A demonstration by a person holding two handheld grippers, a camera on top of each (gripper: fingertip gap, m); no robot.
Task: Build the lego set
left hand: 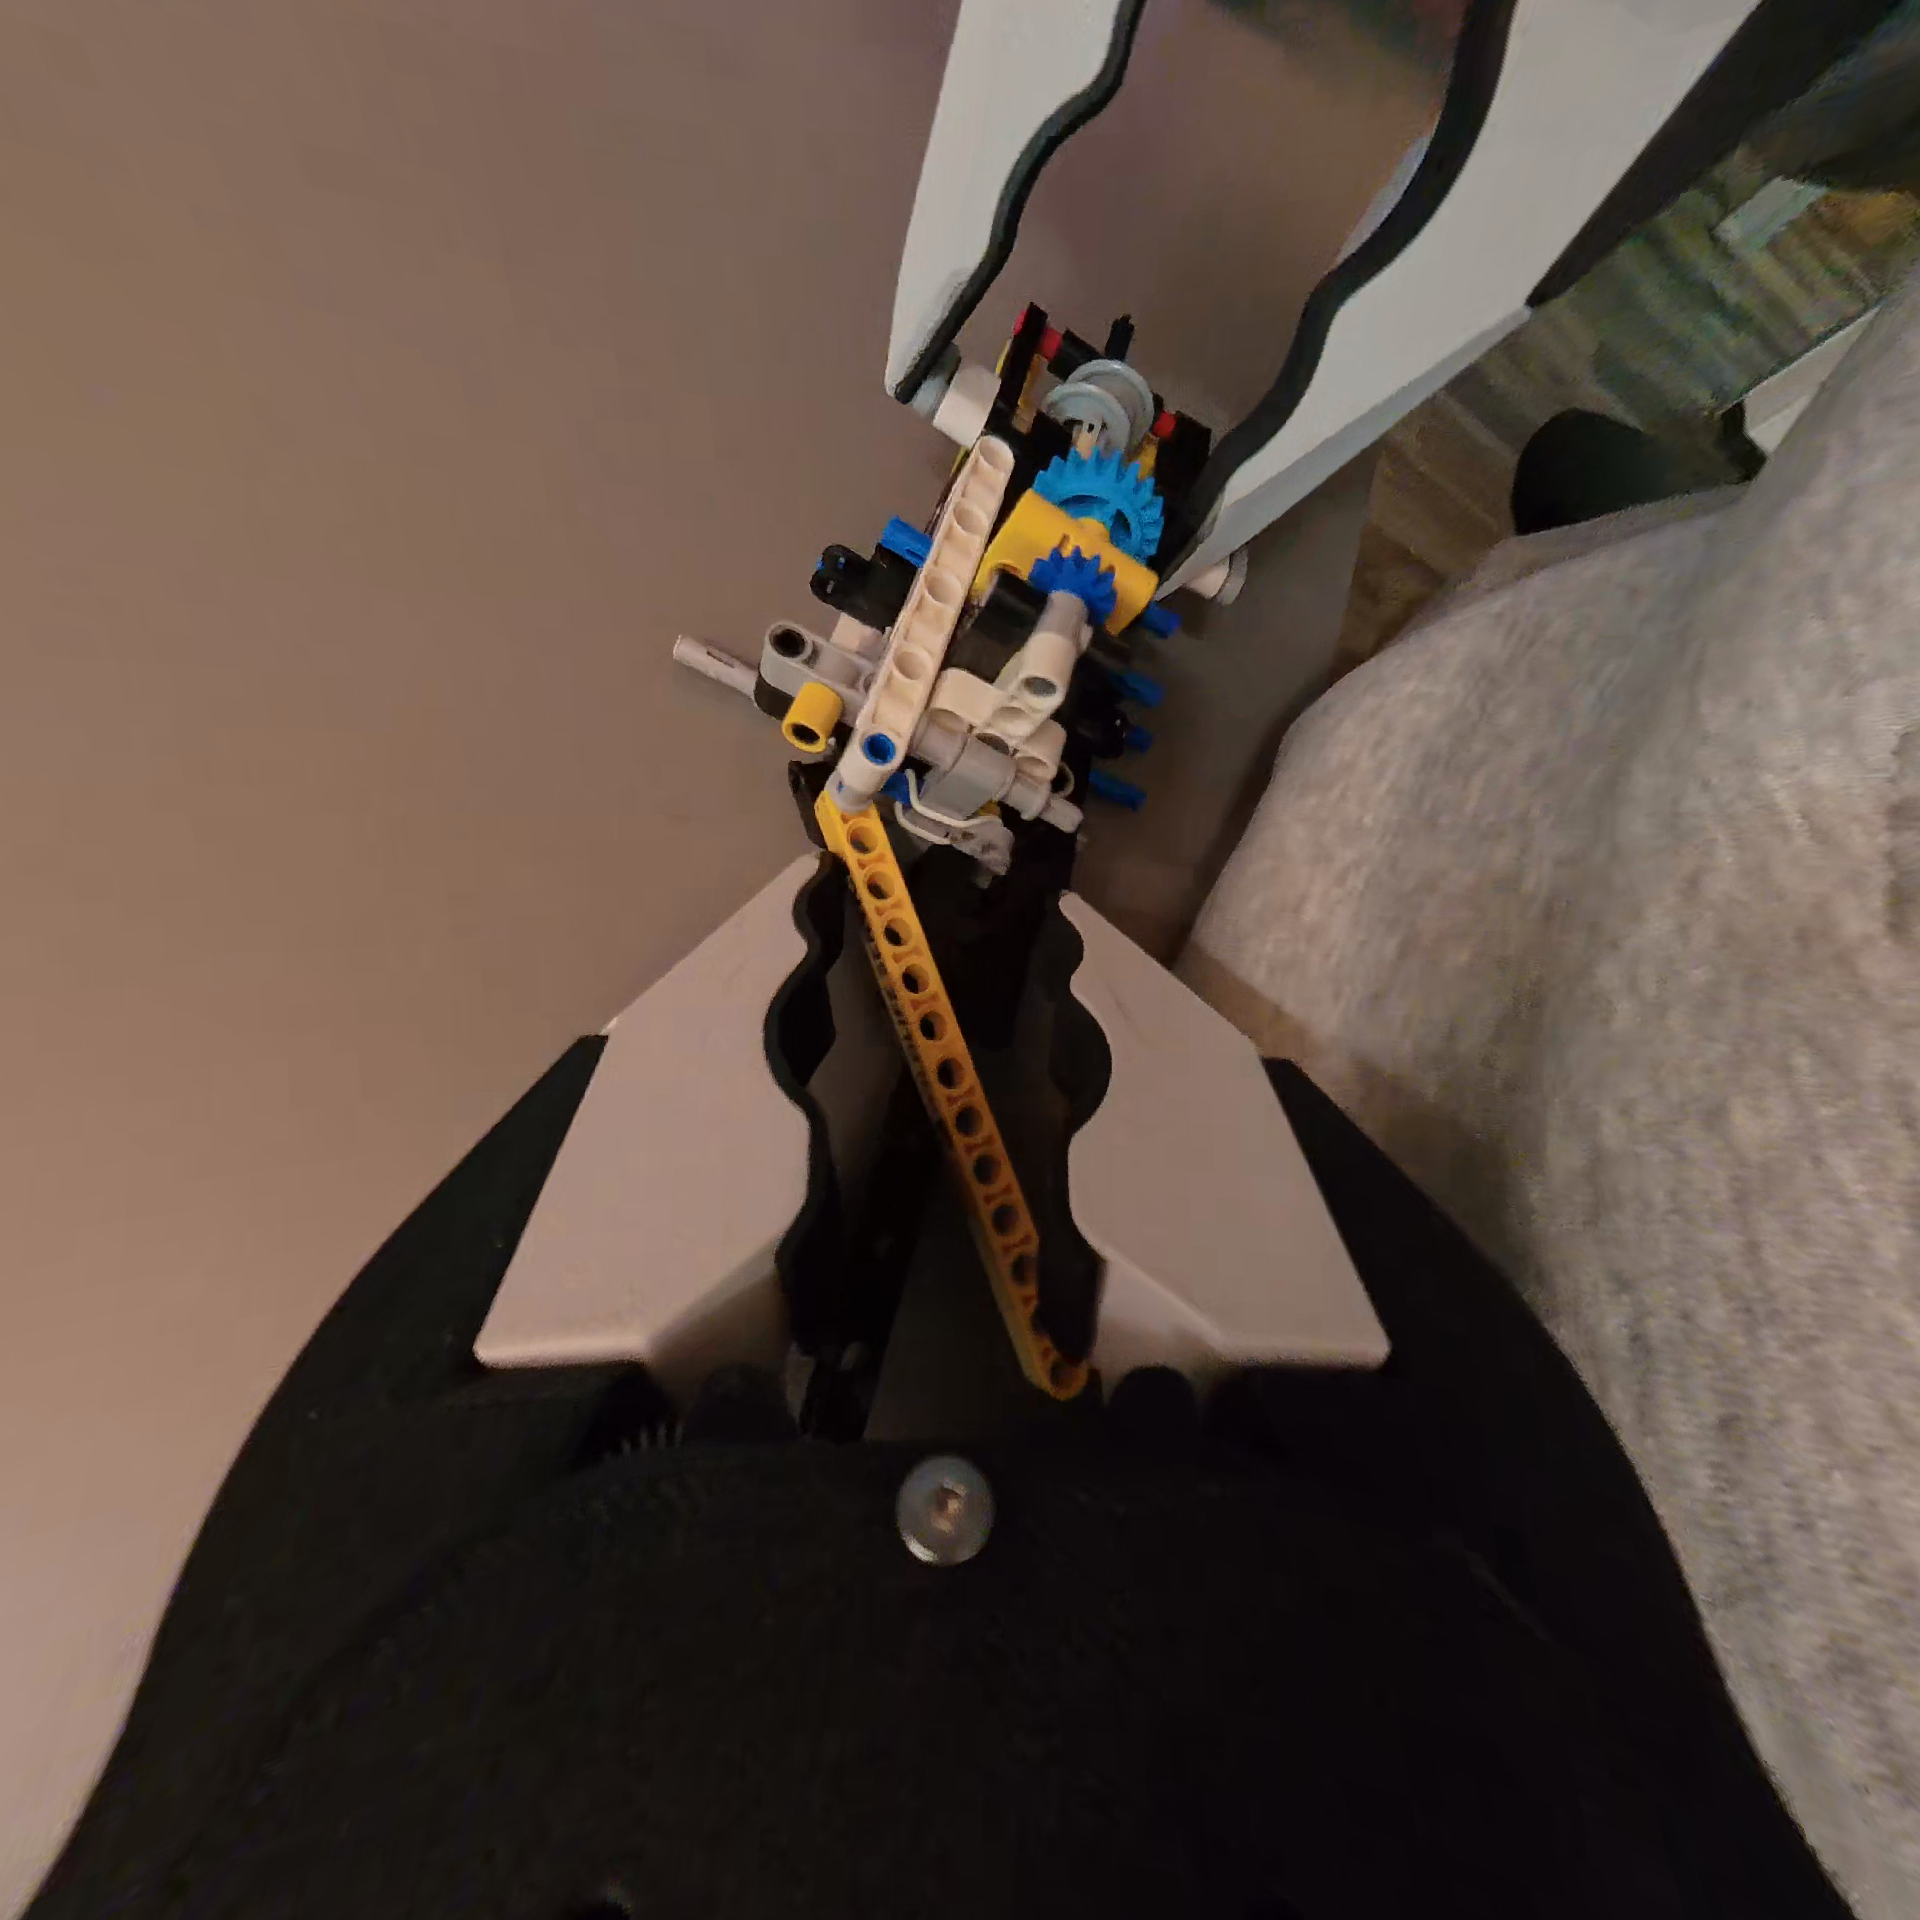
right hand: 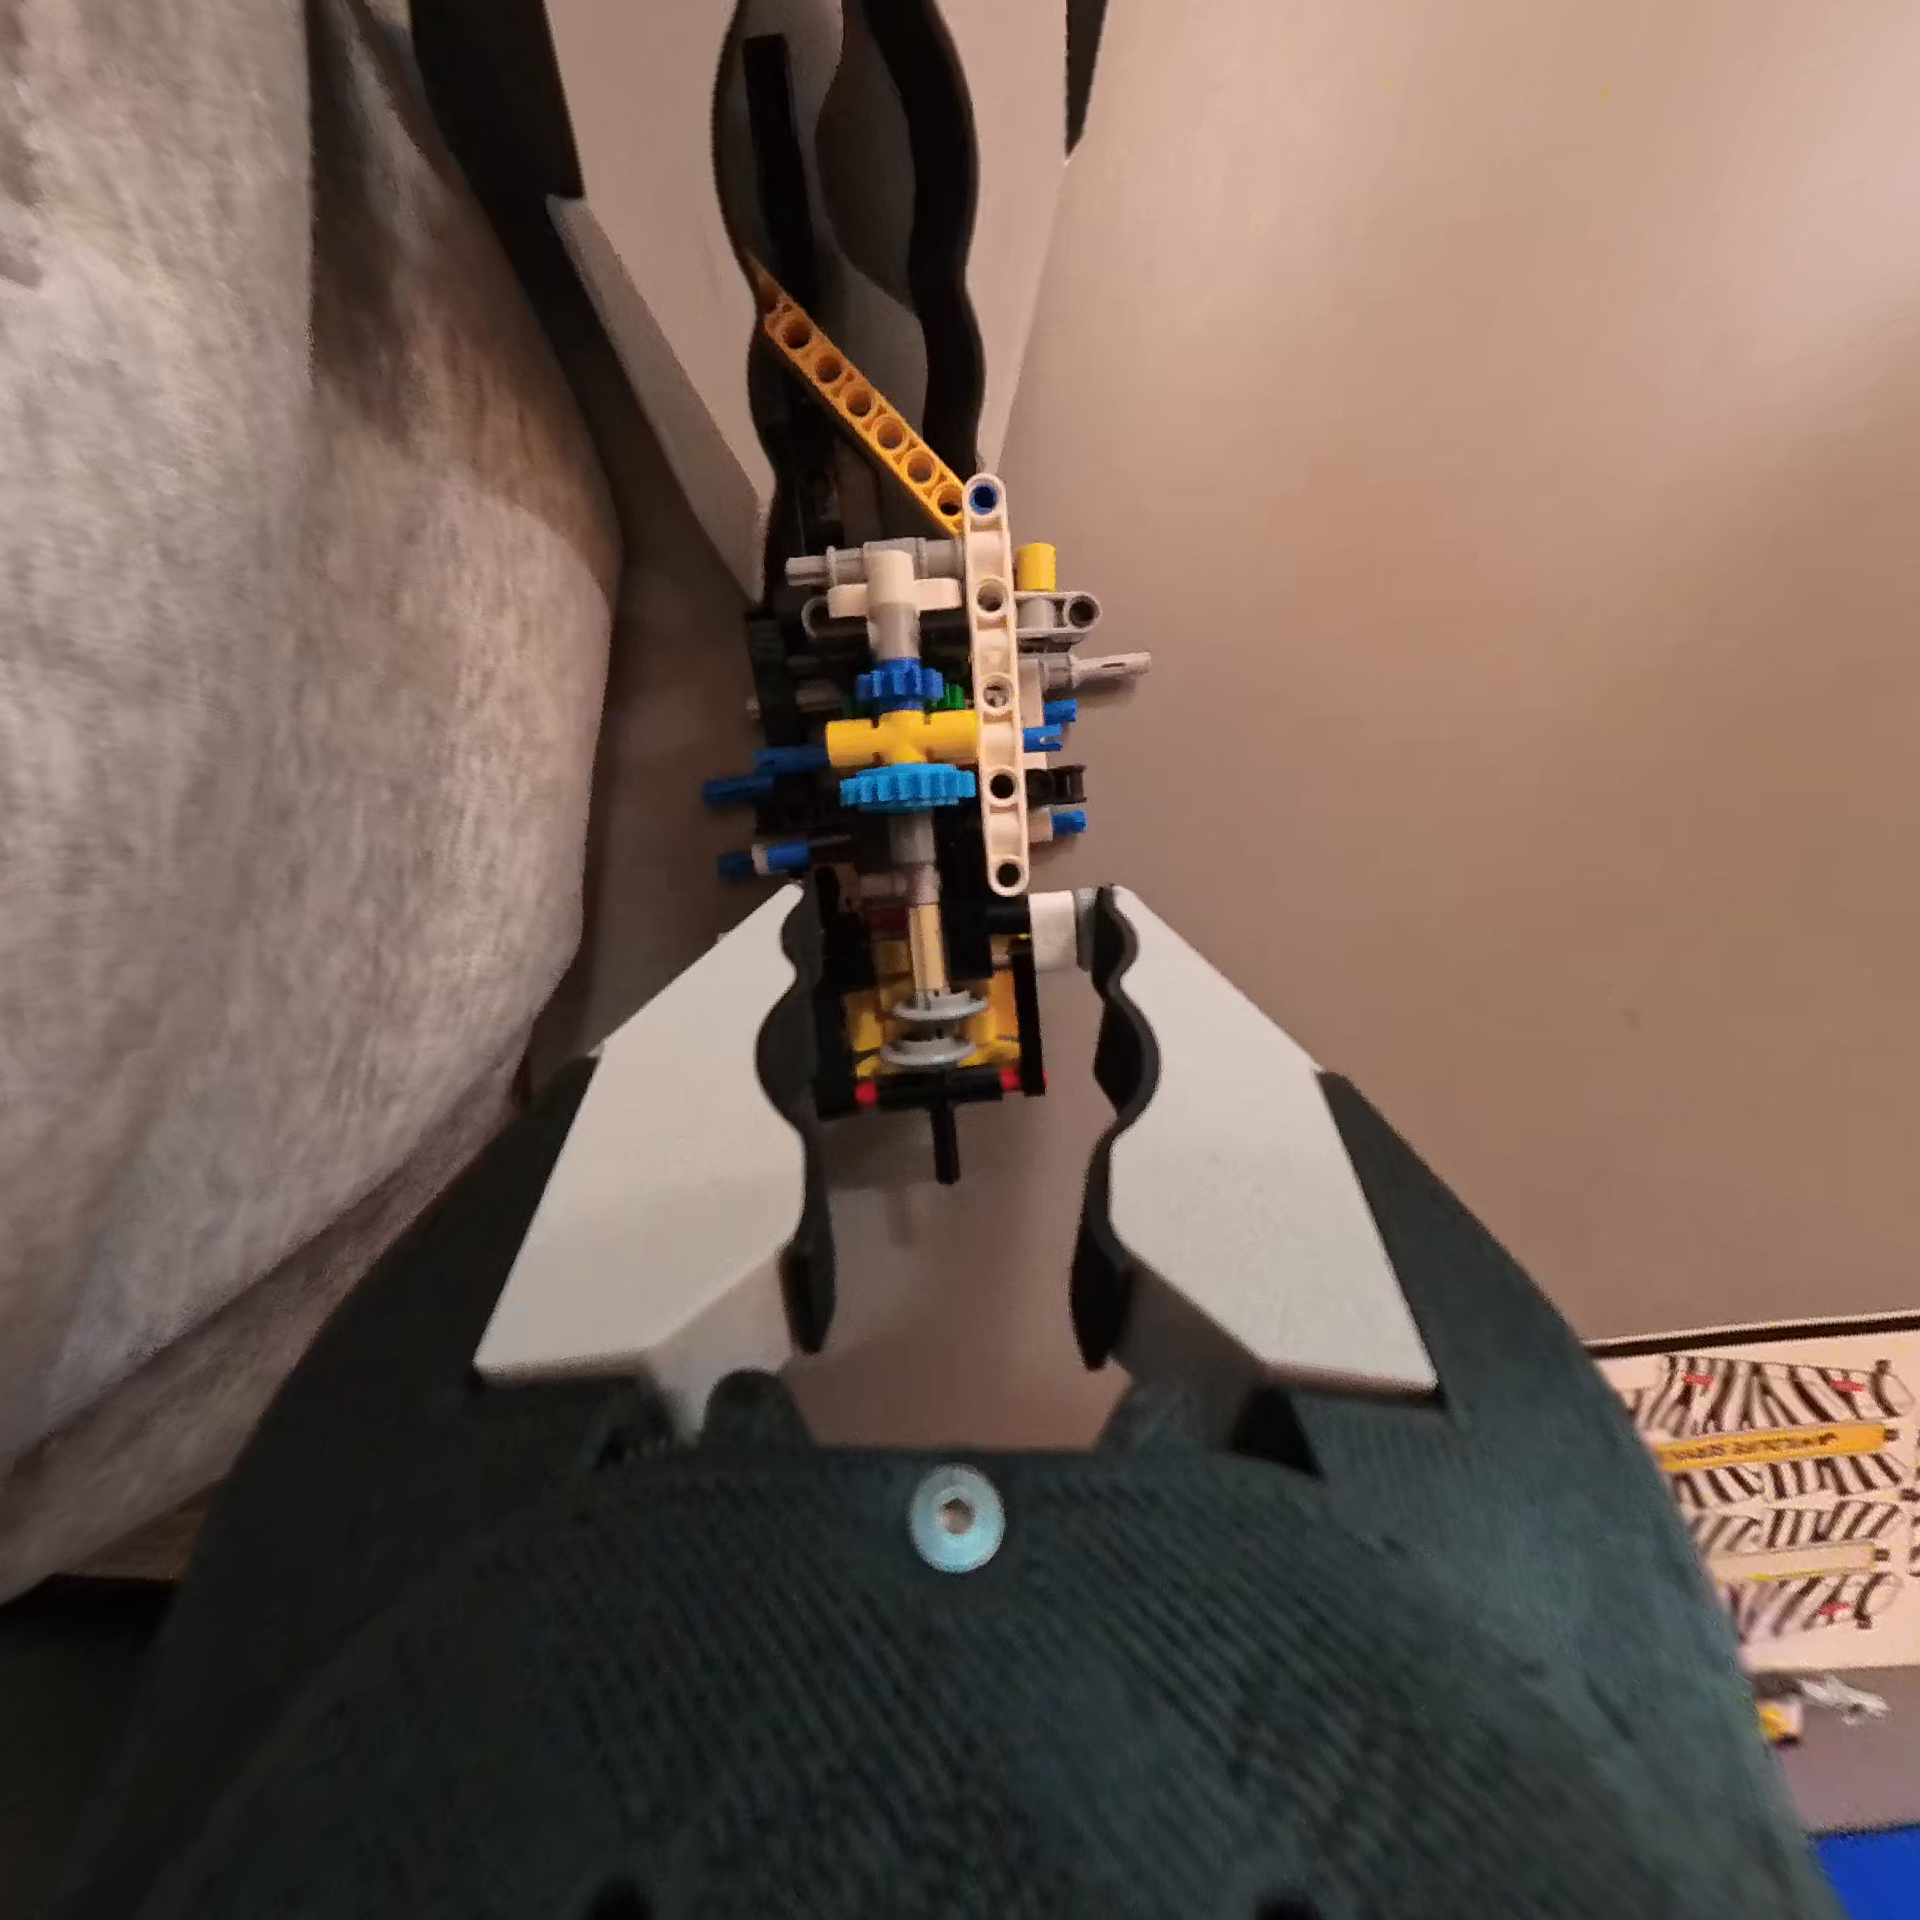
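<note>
We look from 2 wrist cameras, each set close behind its own gripper and facing forward along the fingers. They face each other: both share the lego assembly (left hand: 997, 623) (right hand: 935, 748) at close range, with the opposite gripper beyond it.

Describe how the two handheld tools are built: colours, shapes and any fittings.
Both look alike. The left tool has a black, textured body with a silver screw near its front edge. Its two fingers are pale grey wedge-shaped shells lined with black wavy pads. The right tool matches: dark textured body, a round washer and screw, pale wedge fingers with black rippled pads. No cables or sleeves show.
</note>
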